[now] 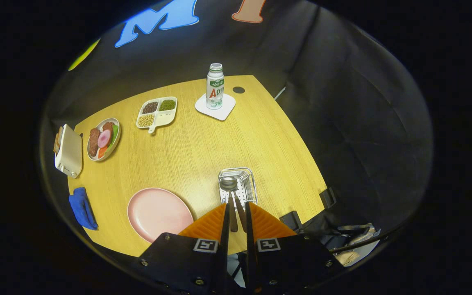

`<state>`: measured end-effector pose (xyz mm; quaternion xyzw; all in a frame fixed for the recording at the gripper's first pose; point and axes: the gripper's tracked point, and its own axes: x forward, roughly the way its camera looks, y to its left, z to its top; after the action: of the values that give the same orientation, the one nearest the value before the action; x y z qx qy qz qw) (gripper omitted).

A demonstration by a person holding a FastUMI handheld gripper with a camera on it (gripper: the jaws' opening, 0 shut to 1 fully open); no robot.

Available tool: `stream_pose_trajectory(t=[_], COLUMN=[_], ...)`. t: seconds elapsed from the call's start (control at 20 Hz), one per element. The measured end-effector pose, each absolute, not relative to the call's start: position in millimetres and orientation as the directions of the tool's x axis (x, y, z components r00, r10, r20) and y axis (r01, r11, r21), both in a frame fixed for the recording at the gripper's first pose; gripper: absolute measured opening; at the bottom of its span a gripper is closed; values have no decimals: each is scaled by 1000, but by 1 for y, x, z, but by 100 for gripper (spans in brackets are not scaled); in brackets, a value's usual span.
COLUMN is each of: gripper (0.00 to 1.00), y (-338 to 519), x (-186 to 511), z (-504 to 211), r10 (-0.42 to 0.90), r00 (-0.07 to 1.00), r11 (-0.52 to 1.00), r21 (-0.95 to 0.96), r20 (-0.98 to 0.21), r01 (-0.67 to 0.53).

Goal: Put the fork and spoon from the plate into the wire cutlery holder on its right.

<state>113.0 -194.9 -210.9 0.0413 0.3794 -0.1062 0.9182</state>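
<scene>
The wire cutlery holder (251, 180) stands on the wooden table to the right of the pink plate (158, 213), just ahead of my fingertips. A spoon (228, 183) lies in the holder with its bowl at the far end. A second utensil, probably the fork (241, 211), lies beside it, its head hard to make out. Both dark handles run back out of the holder into the gap between my fingers. My gripper (237, 203) hovers above the holder's near end, its fingers a little apart and not pressing on either handle. The pink plate is bare.
Further back stand a bottle (215, 86) on a white coaster, a divided dish of beans (157, 112), a plate of food (103, 139) and a white toaster (69, 150). A blue cloth (82, 208) lies left of the pink plate. The table's right edge runs close past the holder.
</scene>
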Motion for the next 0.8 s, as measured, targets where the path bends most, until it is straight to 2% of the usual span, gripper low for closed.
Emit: stream_pose_trajectory(t=[0.15,0.2,0.4,0.6,0.8], gripper=[20,25,26,26,26], y=[-188,-181,-163,-133,-100], x=[123,127,126,111,95], z=[-183,-166,-98,-29,9], r10=[-163,-146,-116,-53,12], r00=[791,839,959,998,989], r11=[978,981,990,998,1000], r21=[10,35,50,31,23], r20=[-589,-524,-259,-17,149], r01=[209,193,133,54,-15])
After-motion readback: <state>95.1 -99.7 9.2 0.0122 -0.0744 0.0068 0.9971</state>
